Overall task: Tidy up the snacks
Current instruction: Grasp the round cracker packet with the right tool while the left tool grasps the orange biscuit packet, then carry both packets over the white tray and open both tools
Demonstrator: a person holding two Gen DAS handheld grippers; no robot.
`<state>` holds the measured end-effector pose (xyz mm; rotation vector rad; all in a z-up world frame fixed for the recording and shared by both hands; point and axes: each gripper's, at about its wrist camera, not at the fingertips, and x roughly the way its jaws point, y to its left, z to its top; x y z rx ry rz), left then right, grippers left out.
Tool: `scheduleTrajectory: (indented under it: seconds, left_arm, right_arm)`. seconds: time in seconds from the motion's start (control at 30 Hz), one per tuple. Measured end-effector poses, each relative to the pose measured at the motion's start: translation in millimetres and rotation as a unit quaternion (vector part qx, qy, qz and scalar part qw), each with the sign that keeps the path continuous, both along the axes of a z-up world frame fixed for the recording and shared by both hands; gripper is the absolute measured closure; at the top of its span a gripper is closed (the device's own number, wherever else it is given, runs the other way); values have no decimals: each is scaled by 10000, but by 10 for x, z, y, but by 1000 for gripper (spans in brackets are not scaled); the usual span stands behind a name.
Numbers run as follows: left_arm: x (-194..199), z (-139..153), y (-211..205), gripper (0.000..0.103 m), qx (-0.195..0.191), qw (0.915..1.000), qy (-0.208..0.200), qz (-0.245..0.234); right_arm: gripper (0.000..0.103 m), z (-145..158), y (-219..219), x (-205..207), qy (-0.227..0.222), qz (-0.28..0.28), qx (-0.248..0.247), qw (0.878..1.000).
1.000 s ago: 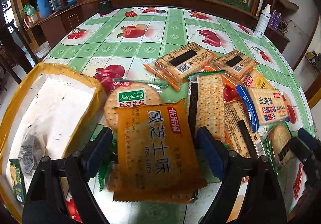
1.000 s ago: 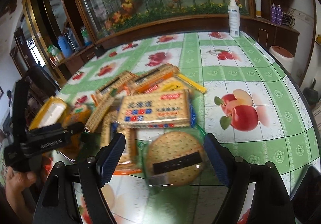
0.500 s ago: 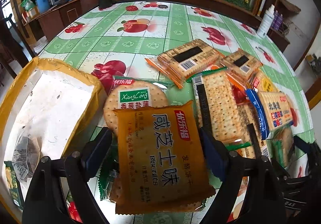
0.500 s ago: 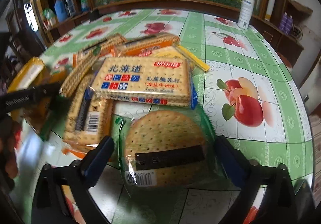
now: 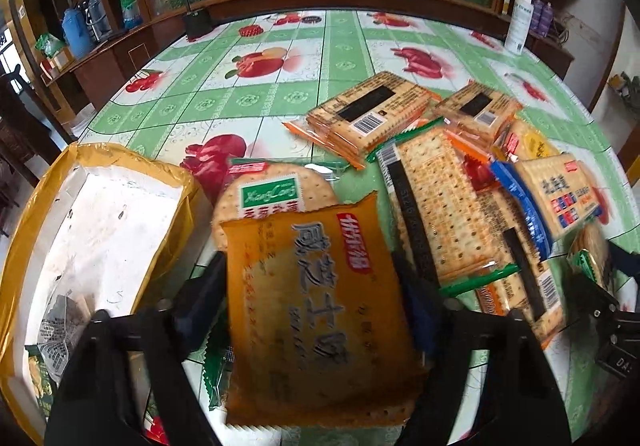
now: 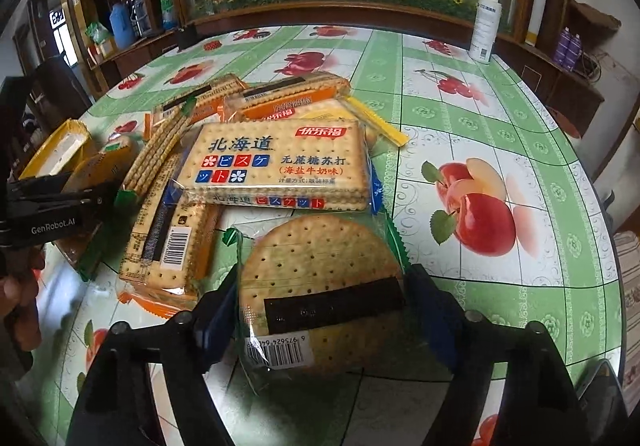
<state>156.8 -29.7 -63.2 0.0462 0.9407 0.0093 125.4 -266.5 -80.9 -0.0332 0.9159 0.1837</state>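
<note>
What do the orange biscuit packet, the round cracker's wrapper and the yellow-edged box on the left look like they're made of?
Orange biscuit packet: opaque printed plastic film, soft sheen, with a zigzag-cut sealed top edge.
Round cracker wrapper: clear glossy film; the dotted cracker shows through, with green zigzag-cut ends.
Yellow-edged box: probably white foam or card wrapped in shiny yellowish tape; its rim is wrinkled and glossy, the inside matte and scuffed.

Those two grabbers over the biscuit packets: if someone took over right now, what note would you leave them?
Left gripper: jaws have just closed on the orange biscuit packet.
Right gripper: jaws have just closed on the round cracker packet.
Yellow-edged box, left of the pile: holds a couple of small packets.
Left: the pile of cracker packets, including the blue-trimmed one, still lies loose on the tablecloth.
</note>
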Motion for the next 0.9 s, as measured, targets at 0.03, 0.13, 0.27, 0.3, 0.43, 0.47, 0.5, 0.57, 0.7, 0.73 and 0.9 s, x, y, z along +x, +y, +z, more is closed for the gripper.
scheduleTrajectory:
  seconds: [0.03, 0.13, 0.27, 0.3, 0.43, 0.47, 0.5, 0.57, 0.7, 0.73, 0.9]
  left_arm:
    - [-8, 8, 17, 33, -96, 10000, -12, -25]
    - [-40, 26, 47, 33, -253, 9996, -52, -90]
    - [-117, 76, 72, 33, -406, 9989, -151, -159]
    - [-146, 98, 73, 33, -430, 9987, -183, -185]
    - [-250, 186, 76, 33, -476, 9982, -295, -224]
    - [-285, 222, 79, 33, -490, 9980, -335, -229]
    - [-317, 248, 86, 33, -492, 9978, -367, -231]
    - [-377, 304, 86, 33, -474, 9977, -431, -234]
    - [-545, 434, 116, 33, -441, 9970, -600, -224]
    - [-592, 467, 135, 33, -435, 9967, -650, -205]
    - [-792, 605, 277, 33, -411, 9955, -844, -90]
  right_arm:
    - [25, 9, -9, -6, -8, -14, 43, 10000]
    - [25, 34, -53, -41, -45, -66, 199, 9998]
    - [26, 110, -116, -124, -177, -160, 386, 9990]
    - [26, 136, -126, -144, -213, -174, 422, 9987]
    - [26, 293, -166, -266, -400, -178, 561, 9975]
    - [26, 340, -171, -303, -452, -165, 607, 9970]
    - [26, 376, -164, -326, -472, -156, 635, 9967]
    - [26, 458, -135, -379, -535, -112, 658, 9963]
    - [26, 569, -23, -459, -618, 23, 680, 9958]
    - [26, 585, 5, -473, -630, 48, 683, 9957]
    - [26, 670, 199, -555, -720, 223, 689, 9948]
